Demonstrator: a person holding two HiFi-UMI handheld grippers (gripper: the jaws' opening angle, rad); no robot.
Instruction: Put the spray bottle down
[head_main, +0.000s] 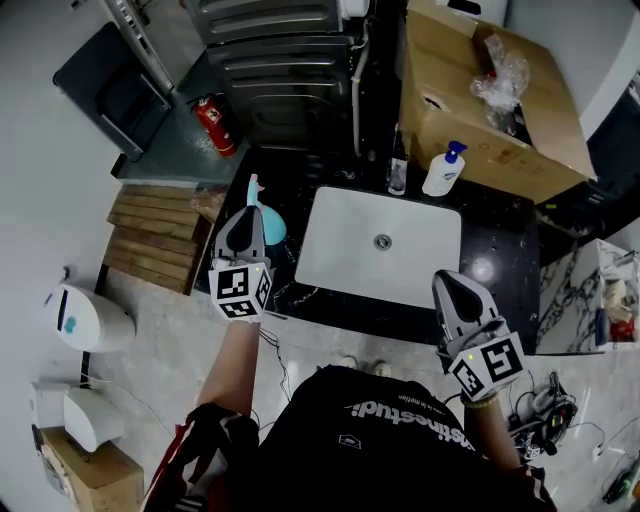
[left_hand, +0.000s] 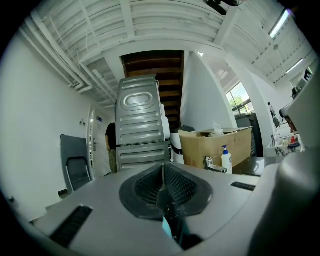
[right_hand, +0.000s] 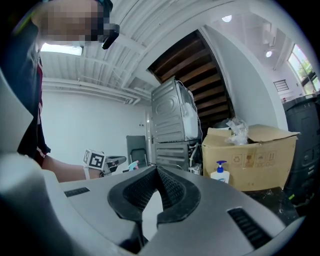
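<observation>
At the left end of the dark surface (head_main: 300, 175), near its front edge, the left gripper (head_main: 244, 214) has its jaws pressed together on nothing. The spray bottle (head_main: 273, 226), with a teal body and pink nozzle, stands just beside it, partly hidden, left of the white sink (head_main: 330, 262). The basin lies open in the middle, and at its front right corner the right gripper (head_main: 448, 281) has its jaws meeting at the tips, empty.

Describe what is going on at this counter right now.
A person stands at a black counter with a white sink, a gripper in each hand. The left gripper hovers by the teal spray bottle at the counter's left end, fingers shut on nothing. The right gripper, also shut and empty, hangs at the sink's front right corner.
</observation>
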